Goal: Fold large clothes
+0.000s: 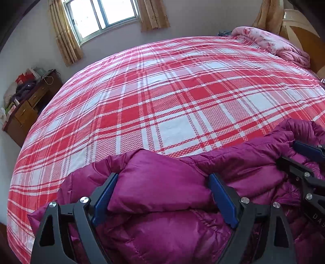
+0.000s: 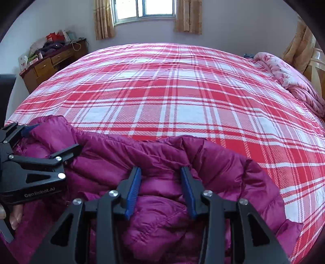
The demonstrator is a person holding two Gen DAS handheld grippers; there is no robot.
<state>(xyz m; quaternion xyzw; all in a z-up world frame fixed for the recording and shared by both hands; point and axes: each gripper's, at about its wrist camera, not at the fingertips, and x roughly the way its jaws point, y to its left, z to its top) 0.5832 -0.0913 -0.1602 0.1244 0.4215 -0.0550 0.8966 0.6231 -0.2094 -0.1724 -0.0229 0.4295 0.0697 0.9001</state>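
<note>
A magenta puffer jacket lies crumpled at the near edge of the plaid bed. My left gripper stands wide open with a puffy fold of the jacket lying between its blue pads. In the right wrist view the same jacket fills the foreground. My right gripper hovers partly open over its upper edge, with fabric showing in the gap between the fingers. The left gripper appears at the left there, and the right gripper shows at the right edge of the left wrist view.
A folded pink quilt lies by the wooden headboard at the far right of the bed. A cluttered wooden desk stands against the wall at the left, beside the curtained window. A hand holds the left gripper.
</note>
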